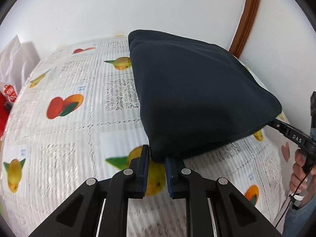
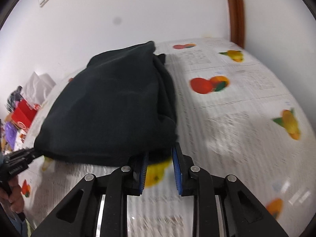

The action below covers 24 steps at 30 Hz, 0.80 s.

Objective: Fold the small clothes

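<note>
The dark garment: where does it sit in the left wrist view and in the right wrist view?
Left wrist view: the dark garment fills the centre and right, its near corner between the left gripper.
Right wrist view: it lies centre-left, its near edge at the right gripper.
Shared landmark: the brown wooden frame, upper right in both.

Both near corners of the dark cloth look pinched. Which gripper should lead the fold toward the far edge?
Neither alone. The left gripper and right gripper each pinch a near corner of the dark cloth, so probably carry both together.
</note>
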Motion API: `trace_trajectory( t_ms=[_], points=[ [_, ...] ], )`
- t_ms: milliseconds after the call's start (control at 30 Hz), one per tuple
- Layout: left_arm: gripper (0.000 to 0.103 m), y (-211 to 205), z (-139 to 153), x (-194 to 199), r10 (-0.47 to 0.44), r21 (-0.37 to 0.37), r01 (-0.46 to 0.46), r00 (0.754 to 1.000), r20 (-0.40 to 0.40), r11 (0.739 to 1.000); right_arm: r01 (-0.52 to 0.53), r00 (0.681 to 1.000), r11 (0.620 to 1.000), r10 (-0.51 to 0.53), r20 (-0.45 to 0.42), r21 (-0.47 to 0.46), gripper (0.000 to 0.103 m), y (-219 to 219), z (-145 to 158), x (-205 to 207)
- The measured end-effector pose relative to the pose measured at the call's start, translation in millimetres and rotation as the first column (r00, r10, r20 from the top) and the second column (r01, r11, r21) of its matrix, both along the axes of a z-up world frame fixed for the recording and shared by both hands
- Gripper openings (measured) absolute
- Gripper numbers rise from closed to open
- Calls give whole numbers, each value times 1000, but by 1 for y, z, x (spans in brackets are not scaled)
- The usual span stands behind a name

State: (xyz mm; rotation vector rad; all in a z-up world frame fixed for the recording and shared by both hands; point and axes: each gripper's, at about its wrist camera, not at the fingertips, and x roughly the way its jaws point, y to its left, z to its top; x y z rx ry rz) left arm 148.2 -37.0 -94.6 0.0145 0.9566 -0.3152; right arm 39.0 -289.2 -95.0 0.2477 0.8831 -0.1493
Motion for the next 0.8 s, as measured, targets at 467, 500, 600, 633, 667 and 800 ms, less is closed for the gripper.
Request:
trace_trajectory(
  t_ms=[467, 500, 600, 633, 667, 800],
  points=[
    [69, 0, 96, -102, 94, -15, -93, 974, 204, 996, 51, 994, 988, -36, 100, -149, 65, 49, 110, -87],
    [72, 0, 105, -111, 107, -5, -109, 969, 224, 994, 58, 993, 987, -42, 108, -148, 70, 52, 117, -92],
    [80, 1, 120, -126, 124, 4, -129, 958, 260, 992, 72, 985, 987, -48, 164, -143, 88, 63, 135, -111],
    [84, 2, 123, -131, 125, 8, -132, 956, 265, 991, 80, 981, 986, -52, 187, -143, 93, 66, 141, -119],
    [87, 2, 126, -136, 127, 12, -135, 955, 267, 991, 90, 979, 985, -60, 196, -148, 96, 69, 145, -125],
    [87, 6, 134, -153, 142, 0, -148, 952, 272, 989, 138, 972, 976, -101, 210, -168, 99, 77, 155, -144]
  ],
)
